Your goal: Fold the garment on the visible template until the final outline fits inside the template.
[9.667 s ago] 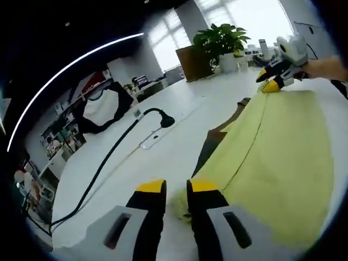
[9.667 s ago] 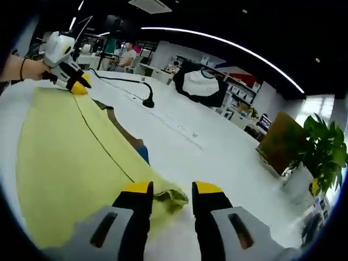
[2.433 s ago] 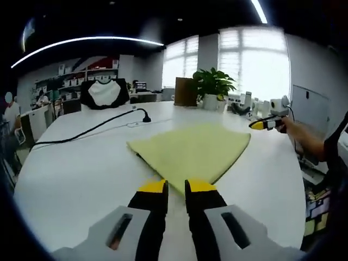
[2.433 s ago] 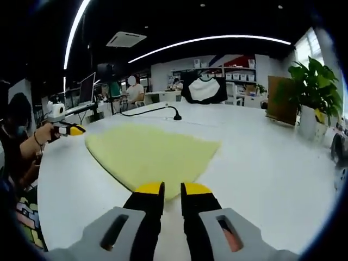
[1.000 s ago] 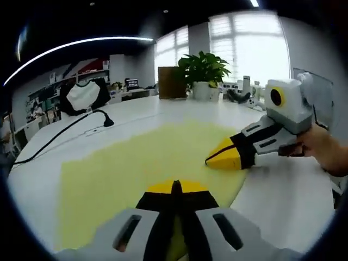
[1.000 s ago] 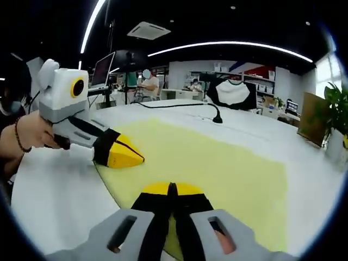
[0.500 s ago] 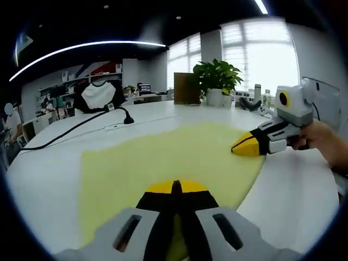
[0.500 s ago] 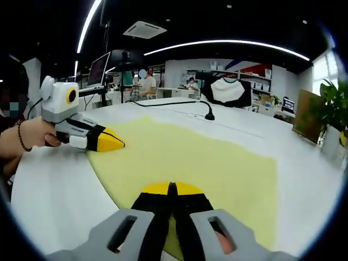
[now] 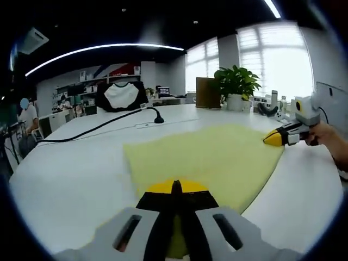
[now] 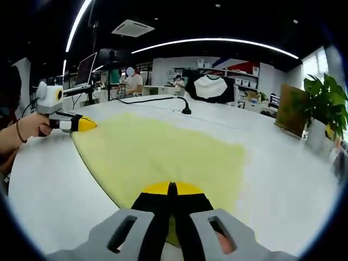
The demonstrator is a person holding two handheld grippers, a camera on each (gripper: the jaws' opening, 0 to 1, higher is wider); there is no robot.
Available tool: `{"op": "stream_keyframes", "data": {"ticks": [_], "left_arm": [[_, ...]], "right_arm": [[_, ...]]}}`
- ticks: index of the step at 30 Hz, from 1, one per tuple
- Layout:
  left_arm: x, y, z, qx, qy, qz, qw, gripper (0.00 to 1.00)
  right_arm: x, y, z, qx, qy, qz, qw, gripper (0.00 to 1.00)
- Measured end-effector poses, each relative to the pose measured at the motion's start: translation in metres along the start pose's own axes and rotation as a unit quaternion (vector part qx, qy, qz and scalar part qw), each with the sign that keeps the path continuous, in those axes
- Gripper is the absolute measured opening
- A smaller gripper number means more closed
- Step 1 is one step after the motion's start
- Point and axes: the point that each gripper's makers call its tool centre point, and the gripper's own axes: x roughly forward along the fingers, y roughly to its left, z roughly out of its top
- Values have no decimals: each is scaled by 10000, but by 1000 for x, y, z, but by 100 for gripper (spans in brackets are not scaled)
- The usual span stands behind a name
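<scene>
Worktop: large, white, smooth, rounded edge; seen again in the right gripper view.

Garment: pale yellow cloth, spread flat on the worktop, one layer visible, edges slightly wavy; in the right gripper view it runs from the near edge toward the cable. The template cannot be made out.

Left gripper: yellow-tipped jaws pressed together, clamped on the garment's near edge. It appears in the right gripper view at the garment's far left corner, carried by a hand with a dark wristband.

Right gripper: jaws pressed together on the garment's near edge. In the left gripper view its yellow tip sits at the garment's far right corner, held by a hand.

Black cable: crosses the worktop beyond the garment, ending in a dark plug.

Room: open office, dark ceiling with a curved light strip; bright windows; potted plant beside a brown box; a black-and-white shirt on display; shelves behind; seated person at a distant desk; ceiling vent.
</scene>
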Motion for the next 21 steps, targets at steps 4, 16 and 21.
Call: {"op": "stream_keyframes", "data": {"ticks": [4, 16, 21], "left_arm": [[-4, 4, -4, -268, -32, -78, 9996, 0], [-4, 10, -5, -2, -73, -51, 10000, 0], [-4, 8, -5, -61, -80, -54, 9999, 0]], "right_arm": [[-5, -5, -4, 126, -72, -87, 9999, 0], [-24, -34, -11, 526, -85, -672, 9963, 0], [-23, -38, -15, 468, 56, -710, 9964, 0]]}}
